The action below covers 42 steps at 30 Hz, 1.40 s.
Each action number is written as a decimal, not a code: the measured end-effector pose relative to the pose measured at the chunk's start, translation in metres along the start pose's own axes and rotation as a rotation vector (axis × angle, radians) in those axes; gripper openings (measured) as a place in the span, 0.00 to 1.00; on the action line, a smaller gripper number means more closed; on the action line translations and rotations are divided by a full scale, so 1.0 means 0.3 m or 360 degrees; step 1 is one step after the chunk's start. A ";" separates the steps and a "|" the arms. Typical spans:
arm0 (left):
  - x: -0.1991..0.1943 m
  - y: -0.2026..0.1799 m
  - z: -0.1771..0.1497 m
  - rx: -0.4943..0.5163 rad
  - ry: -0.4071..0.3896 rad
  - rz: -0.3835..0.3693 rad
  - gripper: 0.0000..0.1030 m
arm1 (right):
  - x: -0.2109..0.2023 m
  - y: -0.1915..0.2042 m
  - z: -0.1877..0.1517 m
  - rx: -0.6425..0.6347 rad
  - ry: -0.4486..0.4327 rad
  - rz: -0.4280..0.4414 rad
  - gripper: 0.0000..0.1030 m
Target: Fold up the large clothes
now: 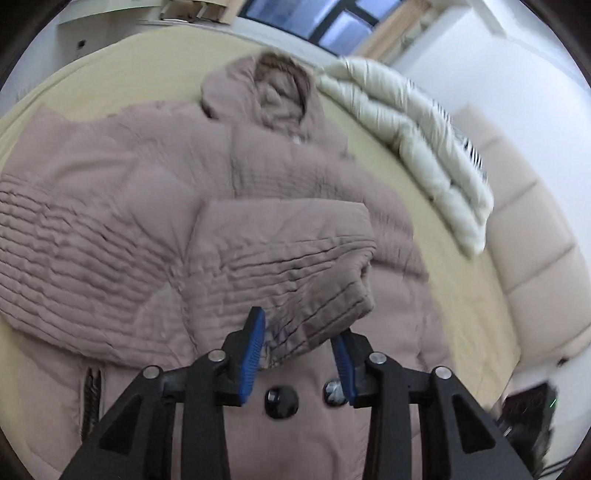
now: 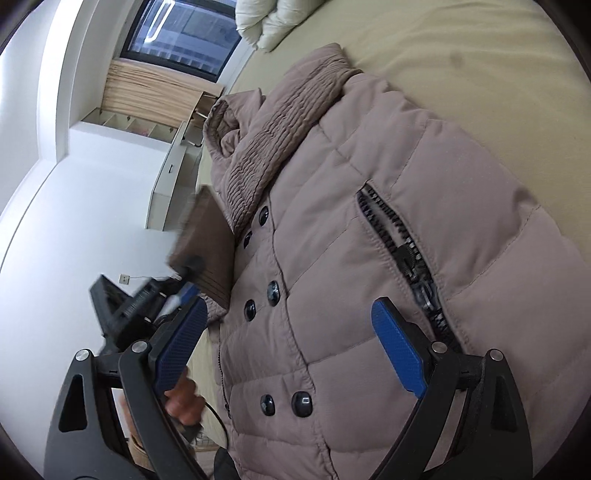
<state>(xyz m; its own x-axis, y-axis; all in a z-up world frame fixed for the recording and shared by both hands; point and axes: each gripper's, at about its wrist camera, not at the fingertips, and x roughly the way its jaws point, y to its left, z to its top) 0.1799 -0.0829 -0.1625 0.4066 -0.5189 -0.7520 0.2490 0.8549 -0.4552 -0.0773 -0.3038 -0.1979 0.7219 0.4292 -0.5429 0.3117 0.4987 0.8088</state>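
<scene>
A large dusty-pink padded coat (image 1: 122,192) with a hood (image 1: 273,85) lies spread on a beige bed (image 1: 122,62). One sleeve (image 1: 280,251) is folded across the coat's chest, its ribbed cuff (image 1: 314,321) between my left gripper's (image 1: 301,332) blue pads, which stand open around it. In the right wrist view the coat's front (image 2: 369,258) shows dark buttons (image 2: 273,290) and a black pocket zipper (image 2: 402,243). My right gripper (image 2: 290,325) hovers open over the coat's lower front. The left gripper (image 2: 147,295) also shows there at the left, by the cuff (image 2: 210,236).
A cream puffer jacket (image 1: 406,136) lies on the bed's far right side, beside a padded cream headboard (image 1: 524,229). A window (image 2: 184,33), white walls and a white cabinet (image 2: 170,173) stand beyond the bed's edge.
</scene>
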 end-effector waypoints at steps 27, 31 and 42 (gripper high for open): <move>-0.428 0.413 -0.206 -0.0375 -0.0245 -0.0035 0.74 | 0.621 0.262 0.180 -0.0005 0.0443 -0.0004 0.68; -0.429 0.430 -0.200 -0.0379 -0.0260 -0.0020 0.73 | 0.658 0.280 0.168 -0.0101 0.0481 -0.0092 0.31; -0.396 0.392 -0.098 -0.0344 -0.0397 0.0111 0.76 | 0.505 0.866 0.153 -0.0554 0.0374 0.0337 0.18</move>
<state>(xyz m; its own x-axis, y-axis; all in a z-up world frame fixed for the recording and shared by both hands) 0.1352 0.0793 -0.1407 0.6253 -0.4205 -0.6574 0.0313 0.8552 -0.5173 0.1415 -0.1437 -0.0596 0.5753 0.6875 -0.4432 -0.0819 0.5875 0.8050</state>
